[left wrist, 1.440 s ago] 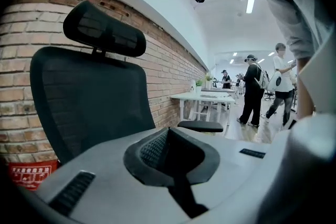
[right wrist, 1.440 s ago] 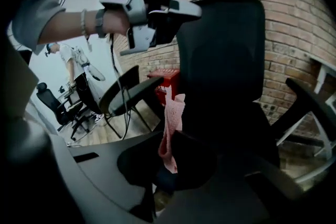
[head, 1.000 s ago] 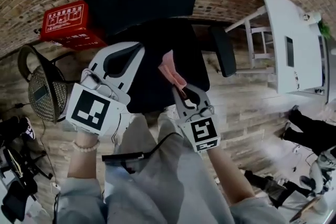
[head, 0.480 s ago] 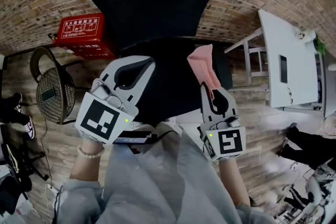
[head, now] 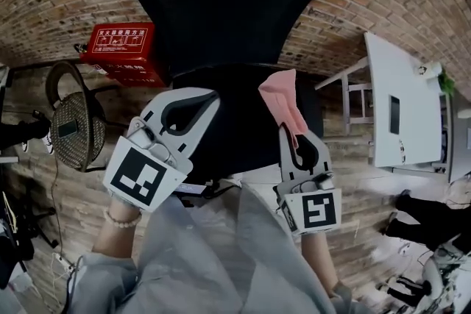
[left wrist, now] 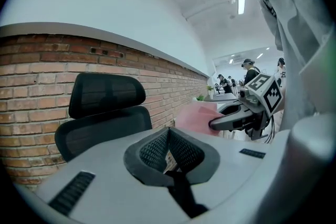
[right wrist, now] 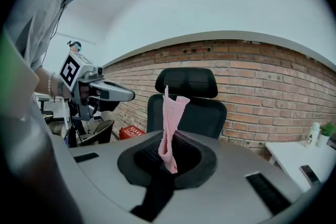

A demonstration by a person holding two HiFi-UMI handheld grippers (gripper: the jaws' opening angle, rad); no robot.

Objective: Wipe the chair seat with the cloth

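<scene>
Holding one pink cloth [head: 283,101] up by the right edge of the one black chair seat [head: 237,114], right gripper [head: 287,127] jaws clamped on it, left gripper [head: 209,96] jaws together, empty, bare seat between them.

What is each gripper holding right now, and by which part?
The right gripper pinches the pink fabric cloth by one end, the rest standing up past the jaws. The left gripper is shut on nothing.
</scene>
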